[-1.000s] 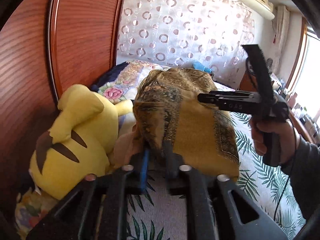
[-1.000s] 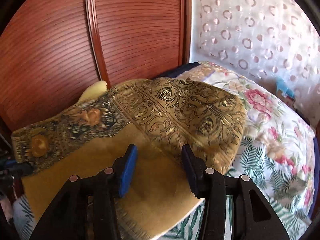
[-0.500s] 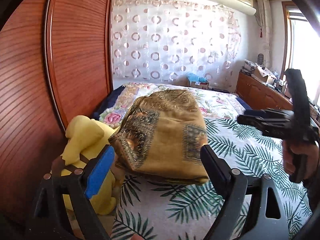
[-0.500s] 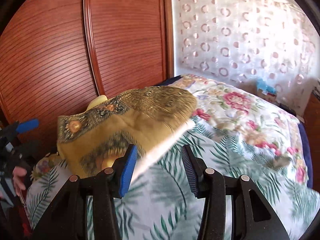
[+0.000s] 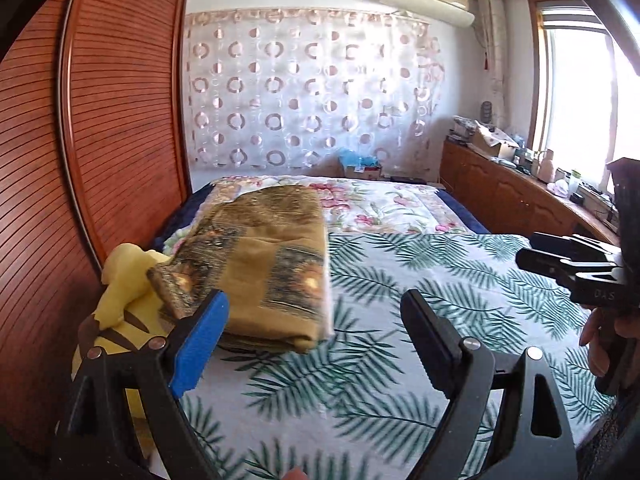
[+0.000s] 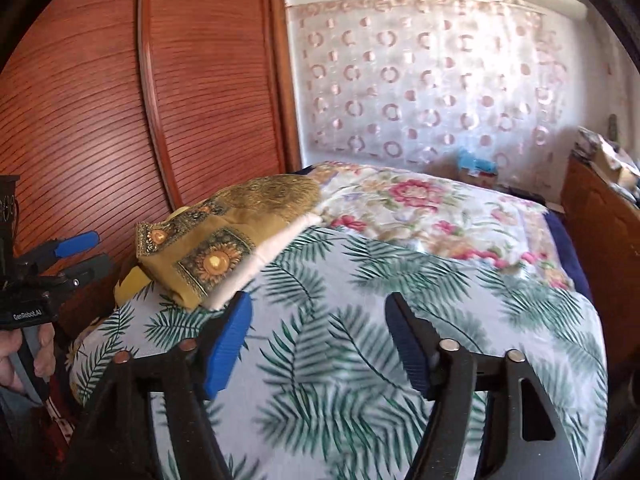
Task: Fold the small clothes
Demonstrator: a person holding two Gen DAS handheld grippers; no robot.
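Note:
A folded mustard-gold patterned cloth [image 5: 264, 264] lies on the bed beside the wooden headboard, resting on a white folded layer; it also shows in the right wrist view [image 6: 224, 236]. My left gripper [image 5: 316, 320] is open and empty, just in front of the cloth's near edge. My right gripper [image 6: 320, 332] is open and empty, above the palm-leaf sheet to the right of the cloth. The right gripper also shows in the left wrist view [image 5: 568, 264], and the left gripper in the right wrist view [image 6: 76, 252].
A yellow plush toy [image 5: 120, 312] sits against the wooden headboard [image 5: 100, 140], partly under the cloth. The bed has a palm-leaf sheet [image 5: 440, 280] and a floral quilt [image 6: 420, 208] further back. A wooden cabinet [image 5: 512, 192] with clutter runs along the right wall.
My left gripper has let go of the cloth and opened. Both grippers have pulled back from it, and the cloth now lies folded on the bed.

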